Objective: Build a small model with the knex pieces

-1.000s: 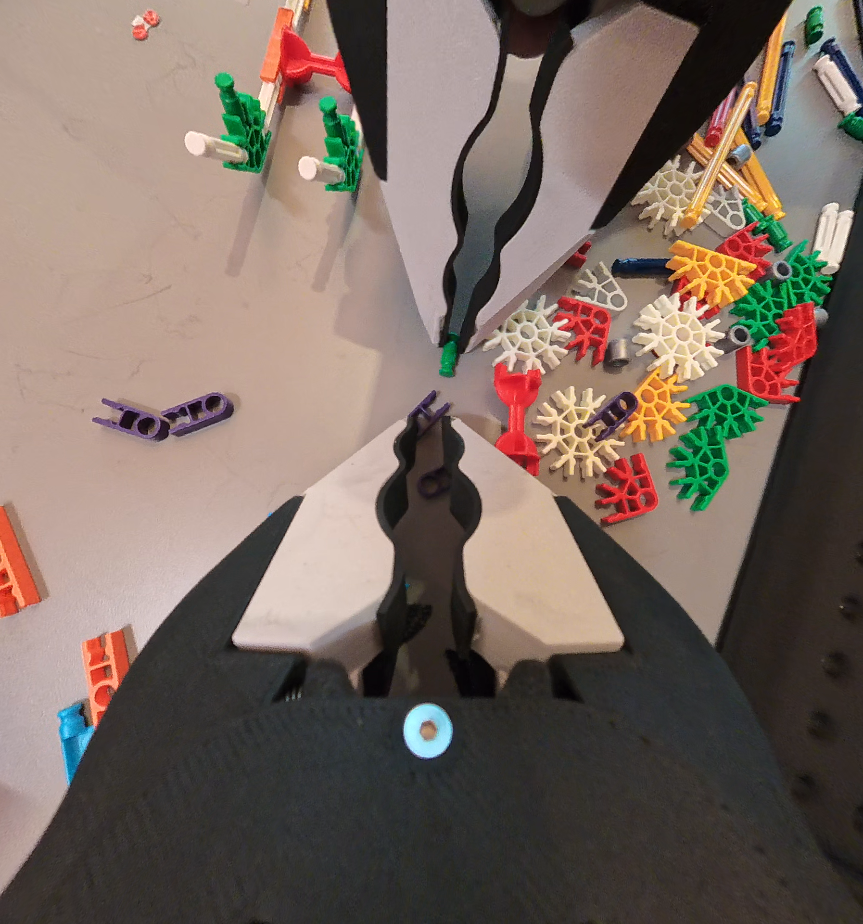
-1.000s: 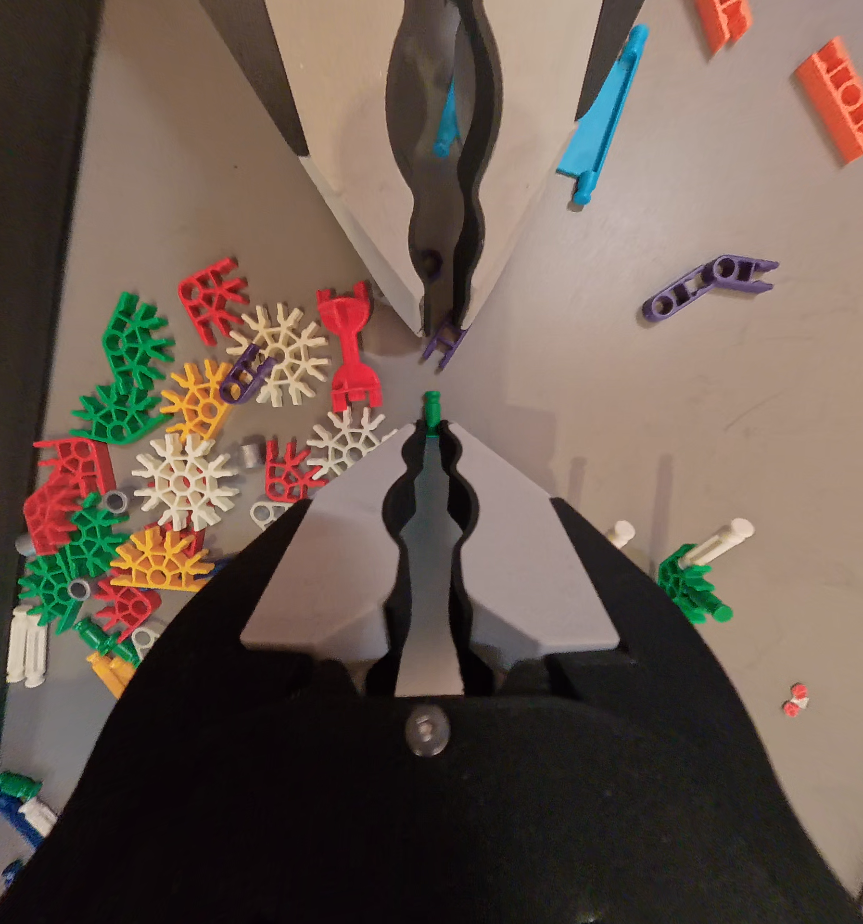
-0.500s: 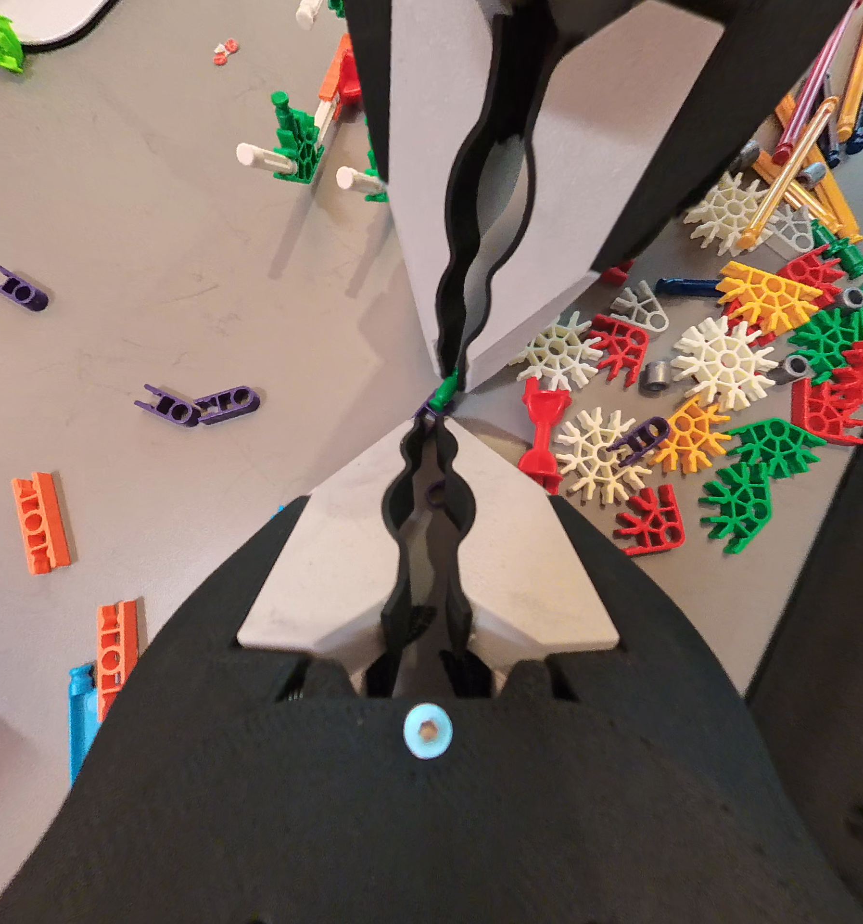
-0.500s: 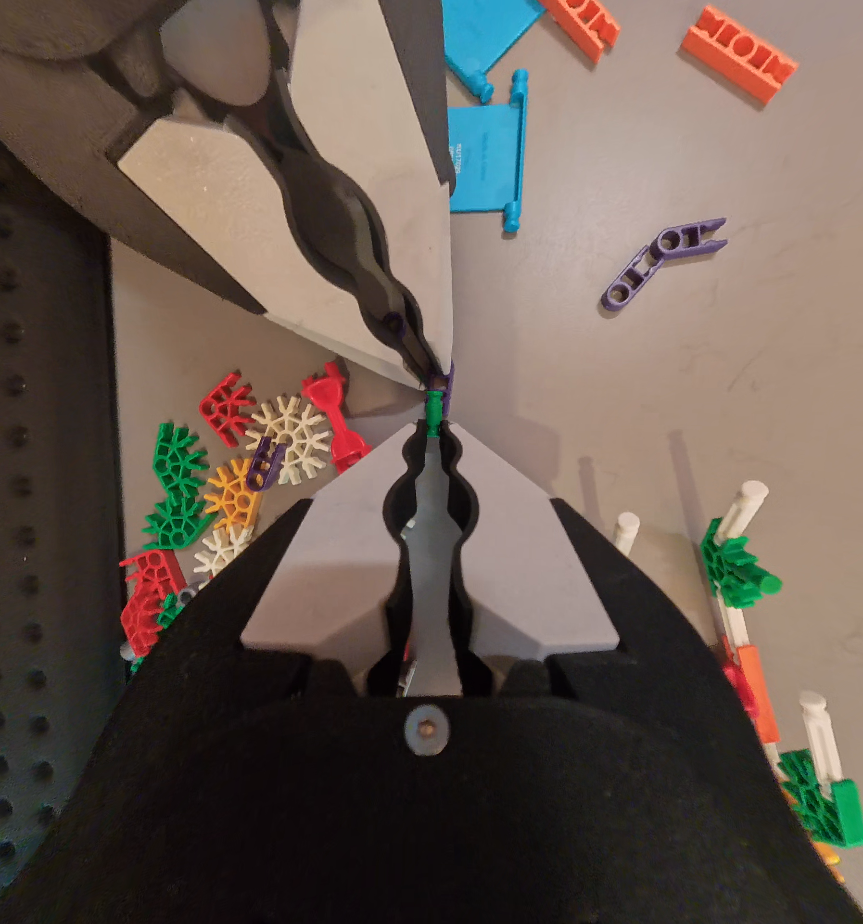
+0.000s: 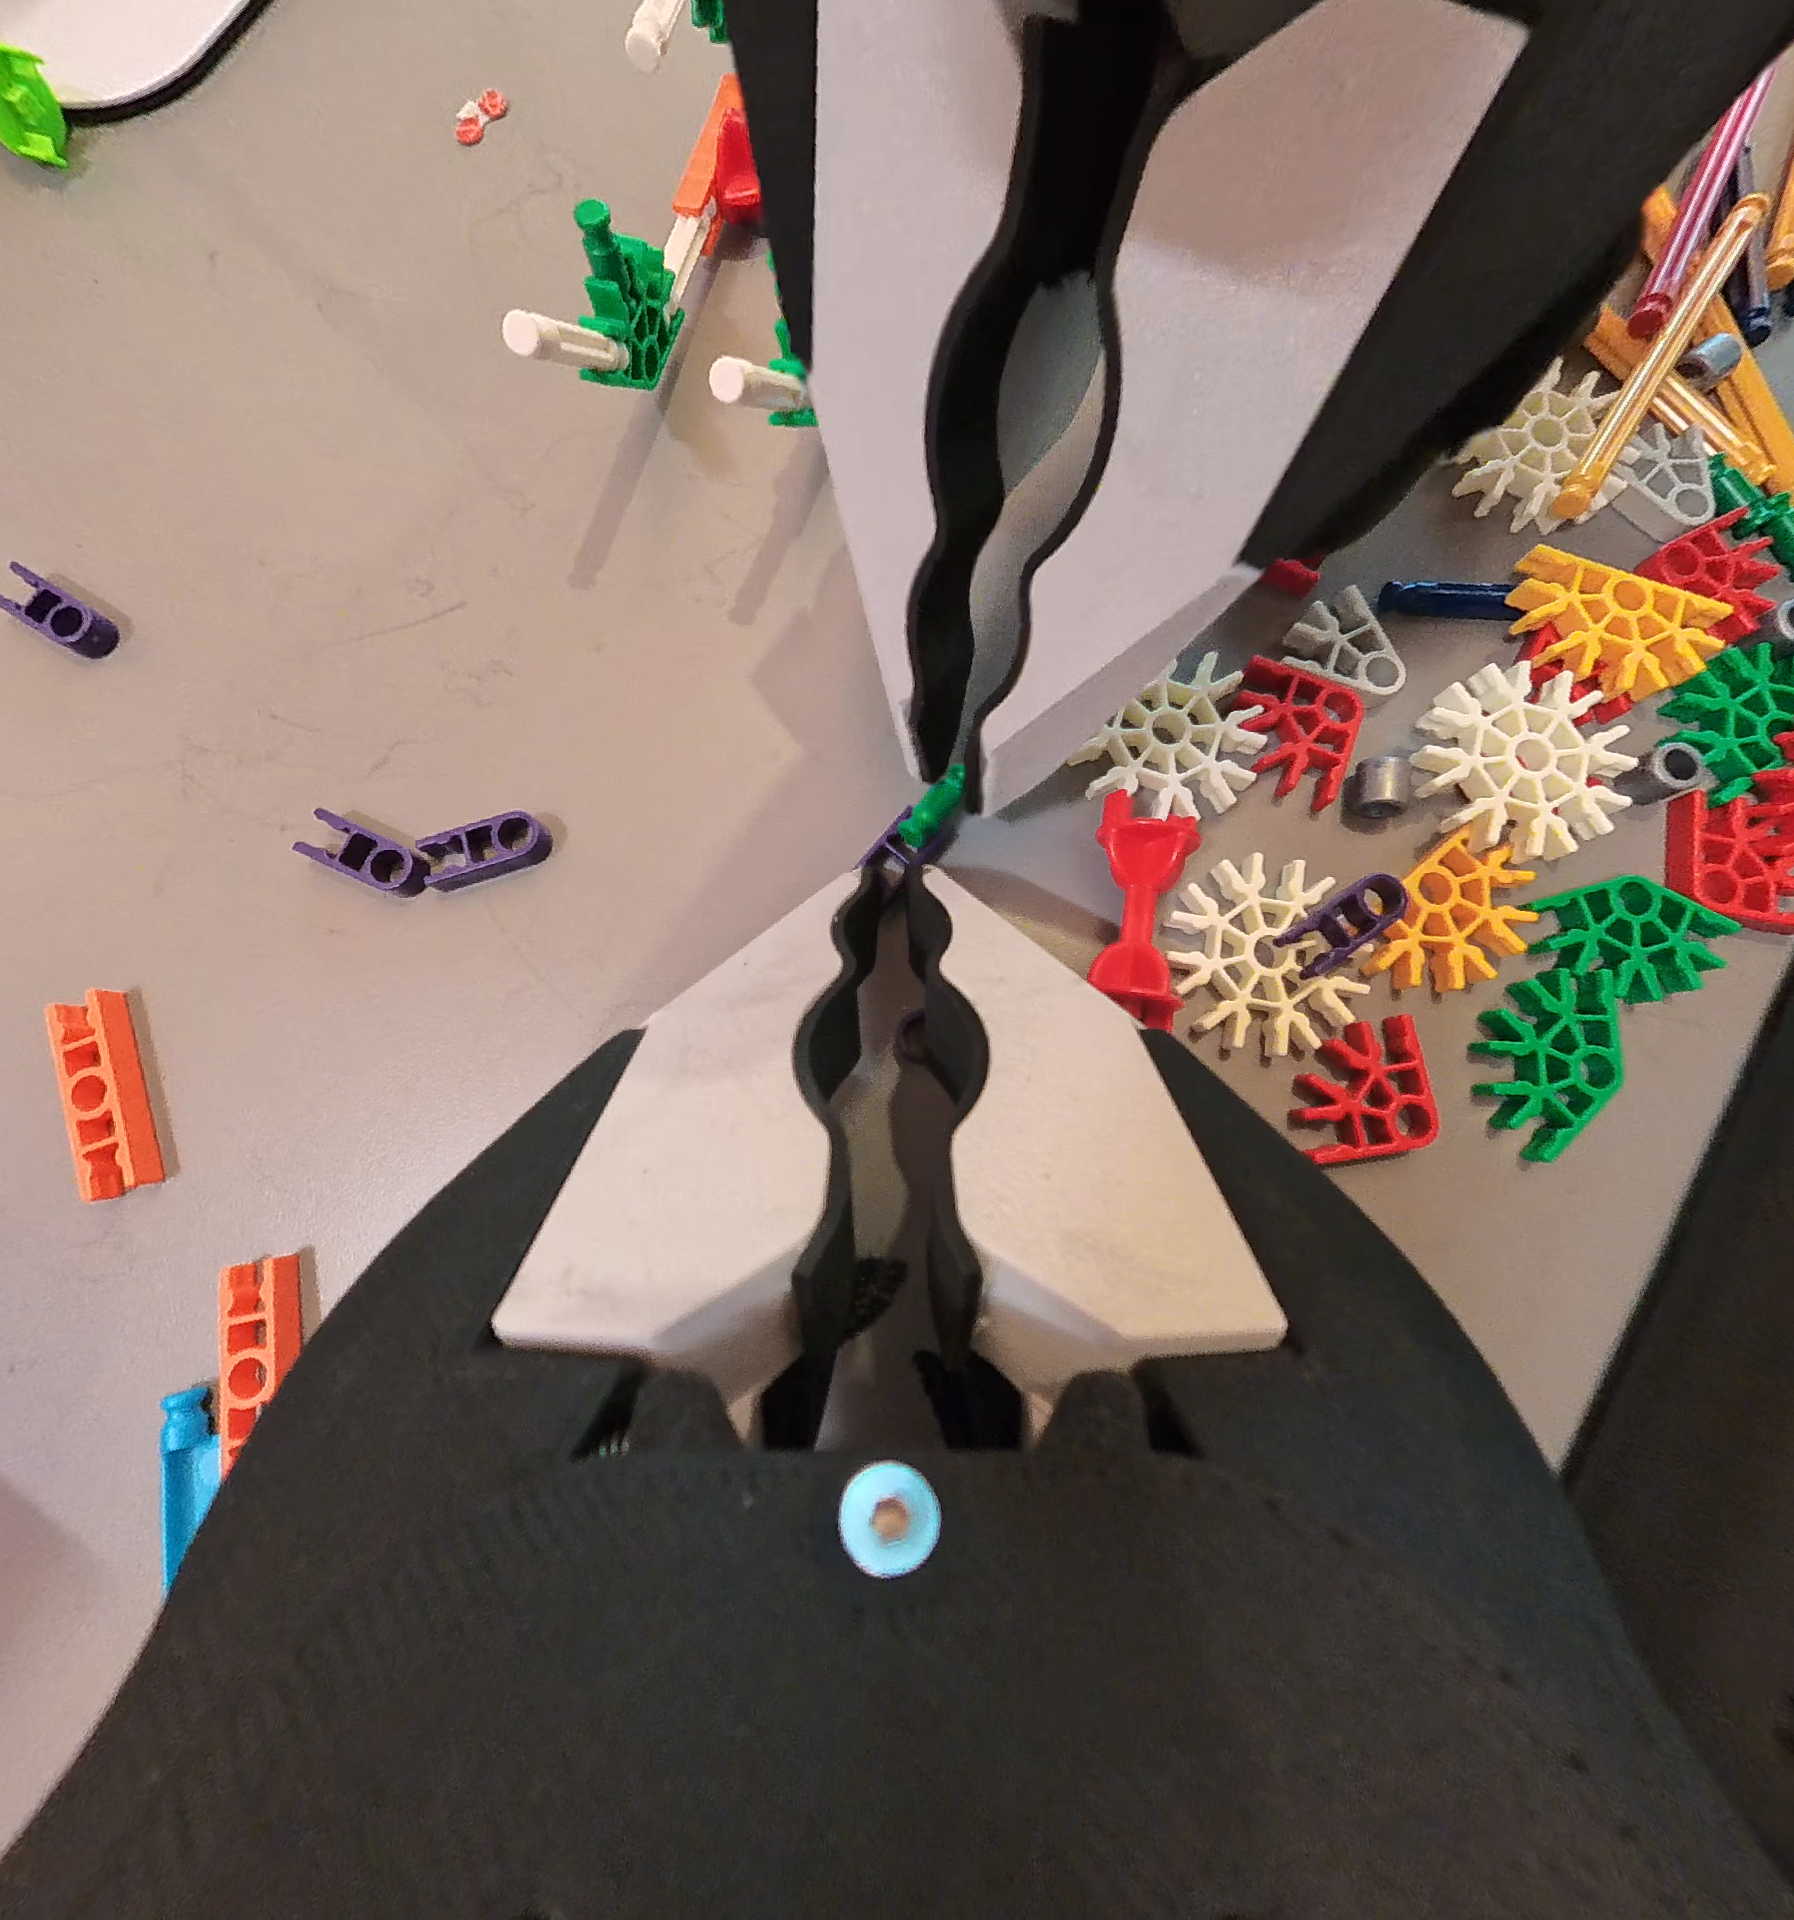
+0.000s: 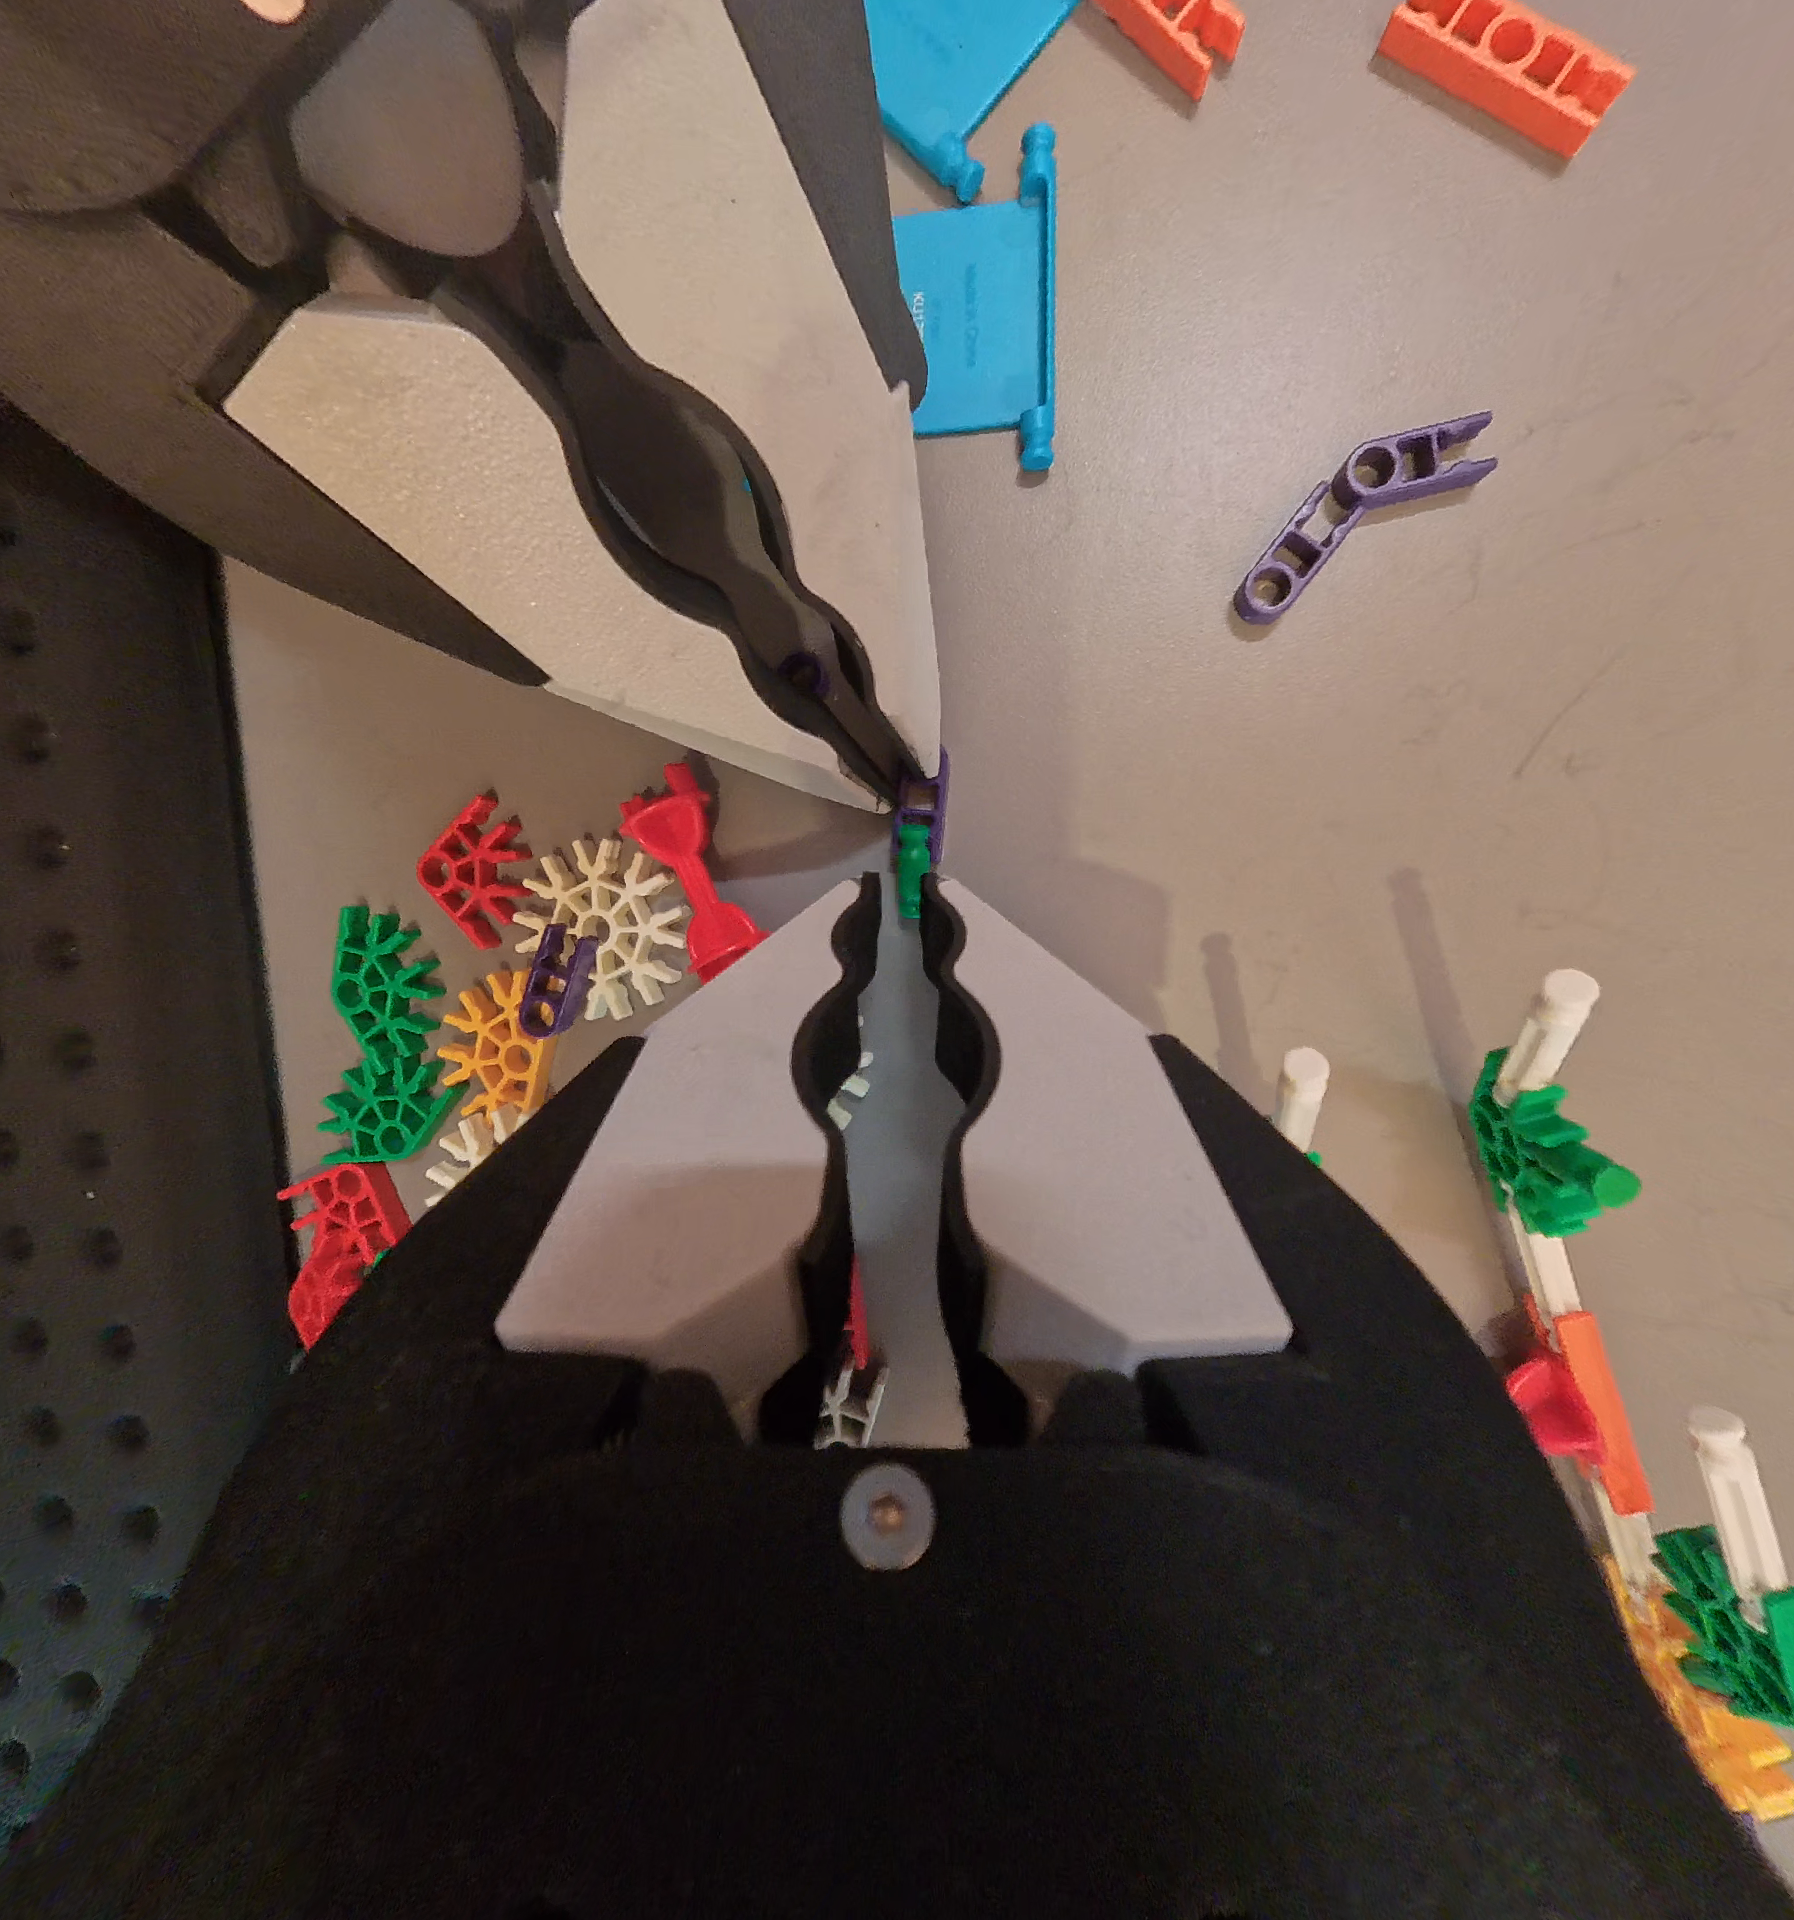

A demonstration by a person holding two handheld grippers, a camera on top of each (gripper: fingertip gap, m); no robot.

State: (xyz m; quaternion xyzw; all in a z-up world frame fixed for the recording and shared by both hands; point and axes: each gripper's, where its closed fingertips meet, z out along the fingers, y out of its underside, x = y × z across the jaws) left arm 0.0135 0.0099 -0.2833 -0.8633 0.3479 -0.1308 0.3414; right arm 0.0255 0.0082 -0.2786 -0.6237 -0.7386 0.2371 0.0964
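Your grey counter (image 5: 373,623) carries scattered construction-toy pieces: a heap of white, red, green and yellow snowflake connectors (image 5: 1516,769) beside the grippers, blue panels (image 6: 976,312) and orange clips (image 5: 103,1096) farther off, and a loose purple connector pair (image 5: 425,847) well apart. Your left gripper (image 5: 898,883) has its jaws closed tight on a small purple connector (image 6: 919,800). Your right gripper (image 6: 908,894) meets it tip to tip above the counter, jaws pinched on a short green rod (image 6: 911,868). The rod's end sits in the connector's forked end.
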